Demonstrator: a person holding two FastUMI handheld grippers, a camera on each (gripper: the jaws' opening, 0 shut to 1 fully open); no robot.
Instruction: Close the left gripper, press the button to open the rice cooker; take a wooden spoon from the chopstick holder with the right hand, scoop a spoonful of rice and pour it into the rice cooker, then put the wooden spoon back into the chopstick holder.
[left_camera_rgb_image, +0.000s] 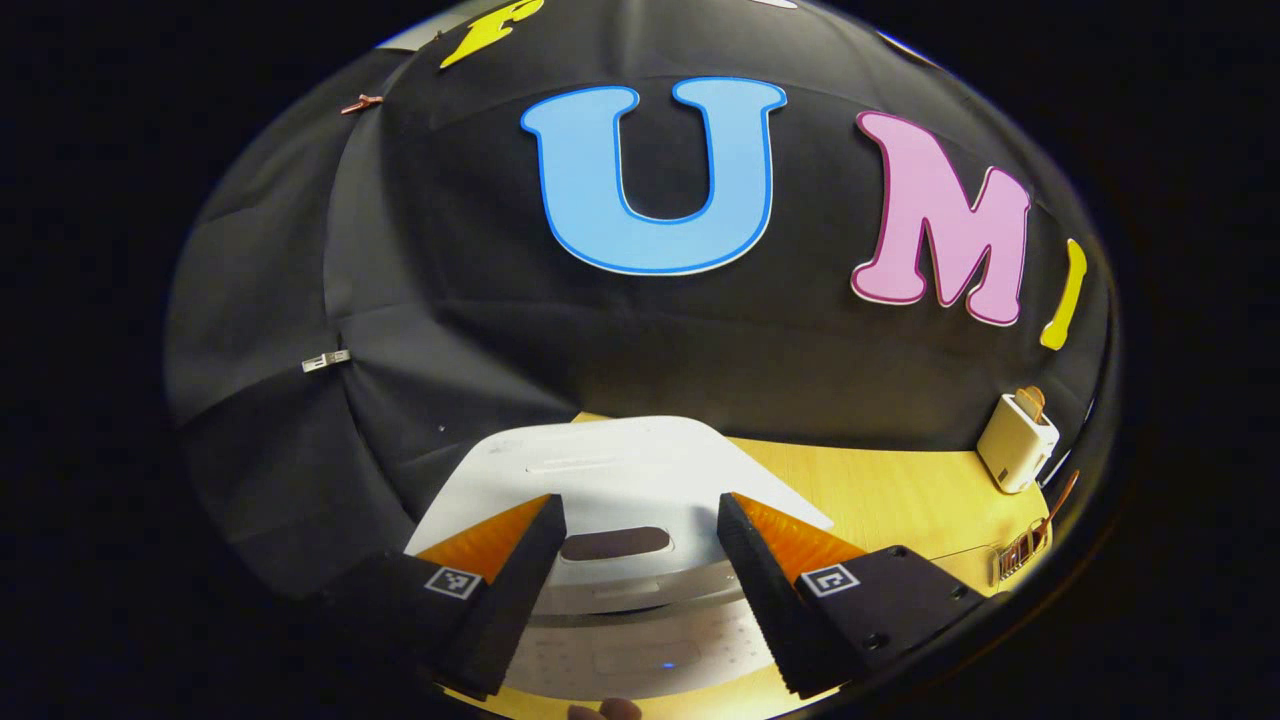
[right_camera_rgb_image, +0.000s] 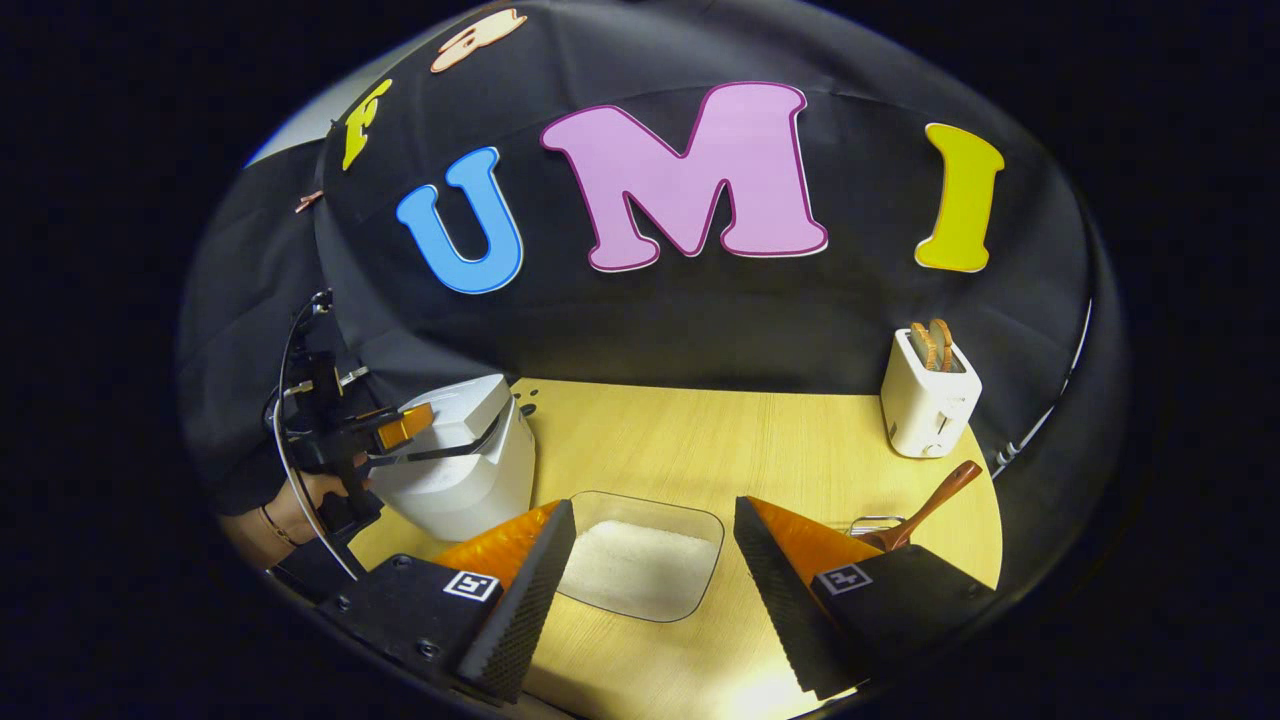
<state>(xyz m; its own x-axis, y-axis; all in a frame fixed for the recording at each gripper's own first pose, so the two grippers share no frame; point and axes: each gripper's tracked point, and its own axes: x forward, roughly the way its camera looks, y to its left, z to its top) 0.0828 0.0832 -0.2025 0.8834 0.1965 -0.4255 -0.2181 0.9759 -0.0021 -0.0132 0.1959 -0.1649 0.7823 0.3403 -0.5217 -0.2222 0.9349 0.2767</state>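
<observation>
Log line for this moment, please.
left tongs open over rice cooker, lid shut | right tongs open above rice container | wooden spoon in holder

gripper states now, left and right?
Left gripper: open, empty, over the rice cooker, lid shut.
Right gripper: open, empty, above the rice container.

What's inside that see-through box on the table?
The clear box holds a flat layer of white rice, seen in the right gripper view. Nothing else sits on the rice. Whatever may lie under the rice is covered, so that cannot be told.
</observation>
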